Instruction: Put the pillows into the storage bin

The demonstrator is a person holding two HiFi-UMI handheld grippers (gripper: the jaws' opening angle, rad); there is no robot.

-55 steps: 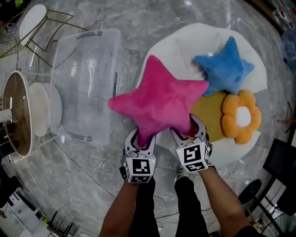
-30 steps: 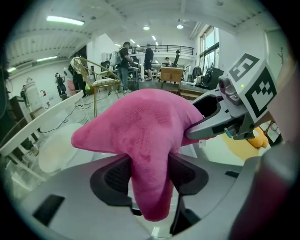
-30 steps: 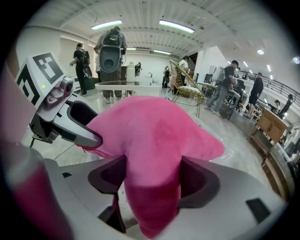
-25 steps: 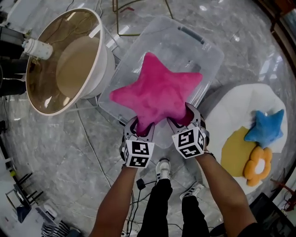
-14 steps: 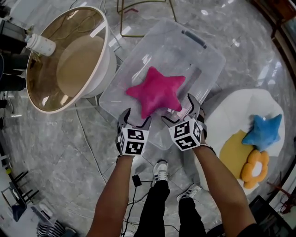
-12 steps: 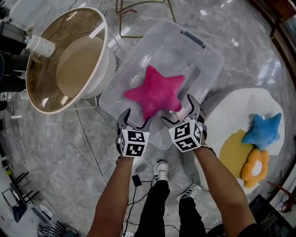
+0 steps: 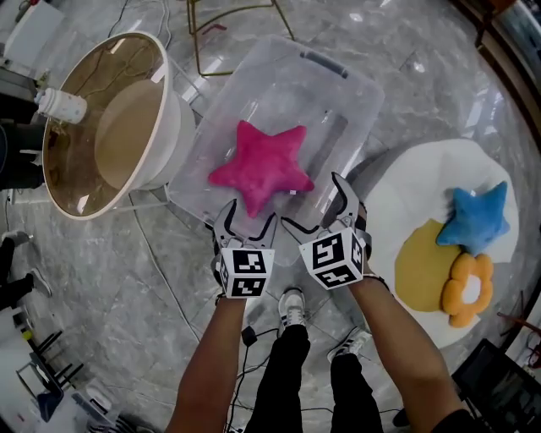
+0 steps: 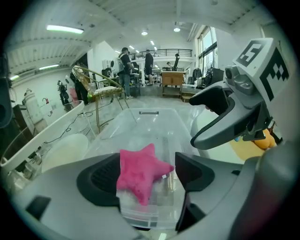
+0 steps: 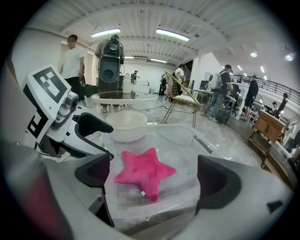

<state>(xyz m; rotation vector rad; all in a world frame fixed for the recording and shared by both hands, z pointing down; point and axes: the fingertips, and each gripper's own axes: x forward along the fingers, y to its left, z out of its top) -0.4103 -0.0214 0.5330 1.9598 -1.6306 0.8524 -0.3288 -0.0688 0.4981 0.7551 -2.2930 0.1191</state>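
Note:
The pink star pillow lies flat inside the clear plastic storage bin, also seen as the pink star pillow and pink star pillow in both gripper views. My left gripper hangs open above the bin's near edge, nothing between its jaws. Beside it my right gripper is open too and holds nothing. Both sets of jaws have just been opening. A blue star pillow and an orange flower pillow rest on a white beanbag at the right.
A round white table with a brown top stands left of the bin, a white bottle on it. A gold wire chair frame is behind the bin. A yellow cushion lies on the beanbag. Cables run across the marble floor near my feet.
Both grippers let go of the pink star pillow; it dropped into the bin and lies flat. The grippers then rose and drew back a little from it.

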